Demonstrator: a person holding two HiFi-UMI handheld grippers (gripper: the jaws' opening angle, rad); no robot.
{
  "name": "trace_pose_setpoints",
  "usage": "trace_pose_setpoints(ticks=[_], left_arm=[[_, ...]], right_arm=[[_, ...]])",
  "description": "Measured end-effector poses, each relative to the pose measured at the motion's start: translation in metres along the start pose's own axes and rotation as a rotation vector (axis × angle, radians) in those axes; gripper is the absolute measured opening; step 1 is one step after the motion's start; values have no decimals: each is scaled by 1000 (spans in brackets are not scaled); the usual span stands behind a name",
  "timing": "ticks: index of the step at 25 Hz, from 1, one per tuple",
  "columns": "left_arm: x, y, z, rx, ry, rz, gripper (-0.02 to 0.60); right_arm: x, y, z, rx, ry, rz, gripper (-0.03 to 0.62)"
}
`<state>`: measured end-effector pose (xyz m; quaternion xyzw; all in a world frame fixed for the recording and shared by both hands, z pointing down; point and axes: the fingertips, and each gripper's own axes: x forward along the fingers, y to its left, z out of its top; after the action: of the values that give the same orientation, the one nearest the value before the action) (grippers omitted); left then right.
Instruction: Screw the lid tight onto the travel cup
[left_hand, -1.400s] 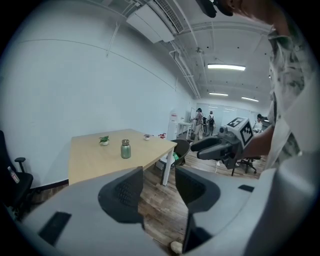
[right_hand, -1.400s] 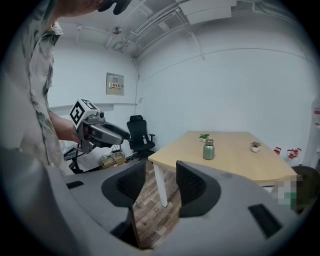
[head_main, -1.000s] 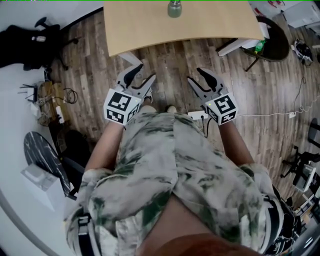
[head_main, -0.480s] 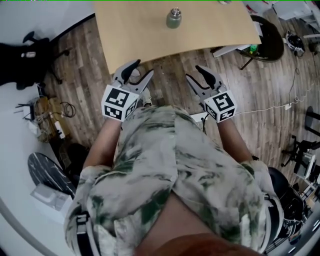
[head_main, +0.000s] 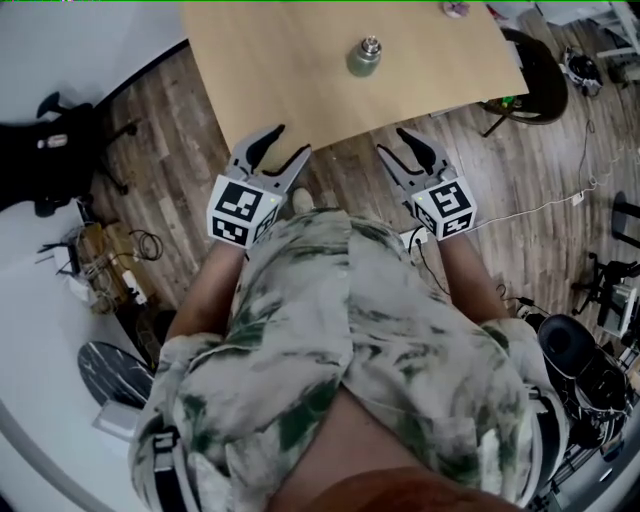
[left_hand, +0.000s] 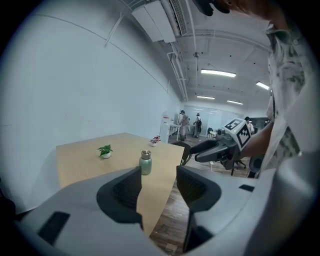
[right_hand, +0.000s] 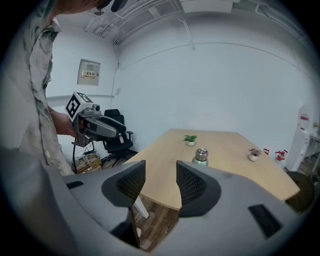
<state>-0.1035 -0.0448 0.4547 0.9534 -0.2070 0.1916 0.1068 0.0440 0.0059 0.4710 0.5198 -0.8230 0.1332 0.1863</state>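
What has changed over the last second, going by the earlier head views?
The person has walked up to the table; the cup on it now lies nearer. The left gripper and right gripper have reached the table's near edge. Unchanged: both grippers open and empty, cup untouched.

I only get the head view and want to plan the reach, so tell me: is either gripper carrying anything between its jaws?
Observer: No. Their own views show the left gripper and the right gripper with jaws apart and nothing between the pads.
Operator: What stands beyond the top of my frame?
Observer: A small green potted plant on the table, farther back than the travel cup and apart from it.
Operator: How does its top look side-on?
Observer: The silver lid sits upright on the cup; whether it is tight cannot be told.
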Motion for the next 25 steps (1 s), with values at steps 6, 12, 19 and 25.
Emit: trace_pose_setpoints(ticks=[6,12,19,25], left_arm=[[14,31,2,20,21,-39,215],[39,47,18,9,17,-22,215],[76,69,35,-30,22,48,215],[106,75,44,-48,38,89,215]], right_arm=[[29,-26,0,10,26,-64,227],[57,-69,-10,-3,70,-62,270],[106,-128,-32,-26,124,6,312],[141,-162,-47,-30,154,63,338]])
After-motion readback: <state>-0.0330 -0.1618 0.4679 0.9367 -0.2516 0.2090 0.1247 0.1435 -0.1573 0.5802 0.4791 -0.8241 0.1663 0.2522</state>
